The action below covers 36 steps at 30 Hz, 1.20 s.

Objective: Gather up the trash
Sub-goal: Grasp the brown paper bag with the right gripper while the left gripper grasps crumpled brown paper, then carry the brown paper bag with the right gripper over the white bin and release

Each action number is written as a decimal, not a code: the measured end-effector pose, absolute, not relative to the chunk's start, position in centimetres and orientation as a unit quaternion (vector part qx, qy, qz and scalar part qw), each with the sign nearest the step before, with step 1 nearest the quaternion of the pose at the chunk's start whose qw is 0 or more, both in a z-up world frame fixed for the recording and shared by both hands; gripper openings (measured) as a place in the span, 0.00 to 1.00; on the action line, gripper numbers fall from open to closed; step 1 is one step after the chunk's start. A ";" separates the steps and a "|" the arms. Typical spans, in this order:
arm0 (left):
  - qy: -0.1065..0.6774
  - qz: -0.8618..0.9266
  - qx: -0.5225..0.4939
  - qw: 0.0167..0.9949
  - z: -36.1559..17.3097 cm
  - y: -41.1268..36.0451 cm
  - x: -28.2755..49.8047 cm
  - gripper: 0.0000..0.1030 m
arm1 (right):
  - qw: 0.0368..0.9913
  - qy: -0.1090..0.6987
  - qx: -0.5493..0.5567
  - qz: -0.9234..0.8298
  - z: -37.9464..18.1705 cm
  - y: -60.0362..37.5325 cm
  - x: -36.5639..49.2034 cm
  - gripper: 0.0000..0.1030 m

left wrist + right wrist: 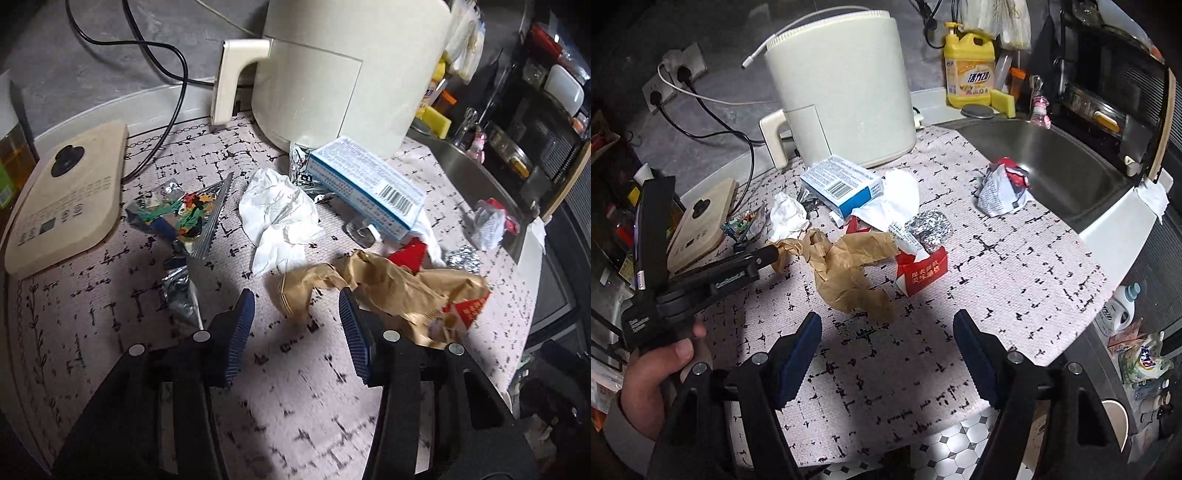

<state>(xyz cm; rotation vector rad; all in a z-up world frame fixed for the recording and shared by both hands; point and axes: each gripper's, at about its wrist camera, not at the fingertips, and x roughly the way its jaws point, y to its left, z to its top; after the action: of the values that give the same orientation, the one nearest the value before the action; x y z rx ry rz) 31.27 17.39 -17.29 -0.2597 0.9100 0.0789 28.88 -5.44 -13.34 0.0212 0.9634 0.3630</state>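
Brown crumpled paper lay mid-mat on the patterned mat, long axis running roughly from the mat's left side toward its sink-side edge. Left gripper hovered over the paper's left end, jaws part-spread with nothing pinched; in the right wrist view its tip sat at or touching that twisted end, contact not resolvable. Right gripper was spread wider, empty, standing short of the paper toward the mat's near edge. Judgement: left is the nearer hand, and the paper lies just ahead of its jaws, slightly to its right finger.

Other trash: white tissue and blue box behind the paper, toward the cream appliance; red carton and foil ball beside it; a wrapper wad at the sink edge.
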 end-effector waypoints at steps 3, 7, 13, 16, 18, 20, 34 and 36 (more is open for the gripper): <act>0.445 0.028 -0.125 0.886 -18.2 17.4 32.3 0.36 | 0.866 0.467 0.006 0.175 -13.9 -4.6 29.6 0.71; 0.444 0.019 -0.138 0.885 -18.4 17.6 32.4 0.09 | 0.863 0.471 -0.004 0.182 -14.4 -3.1 30.4 0.73; 0.409 0.030 -0.148 0.900 -15.3 19.6 30.5 0.08 | 0.859 0.475 -0.017 0.192 -15.5 -0.8 31.8 0.75; 0.393 0.044 -0.152 0.906 -14.0 21.1 29.8 0.08 | 0.857 0.476 -0.026 0.197 -16.2 0.6 32.5 0.76; 0.385 0.052 -0.155 0.908 -13.4 22.1 29.3 0.08 | 0.855 0.478 -0.039 0.198 -16.8 1.5 32.8 0.77; 0.383 0.063 -0.155 0.908 -13.3 22.9 29.0 0.08 | 0.852 0.482 -0.048 0.197 -17.4 2.0 33.2 0.73; 0.371 0.056 -0.172 0.911 -13.2 21.7 27.6 0.08 | 0.861 0.454 -0.035 0.226 -13.9 0.8 31.2 0.14; 0.368 0.051 -0.171 0.913 -12.8 20.8 27.4 0.08 | 0.868 0.440 -0.026 0.227 -12.8 -0.2 30.3 0.14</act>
<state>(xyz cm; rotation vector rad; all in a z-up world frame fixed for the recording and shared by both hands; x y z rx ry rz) 27.42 20.82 -12.83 -0.3513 0.7584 0.1052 30.32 -0.20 -12.79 -0.0543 0.9210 0.4754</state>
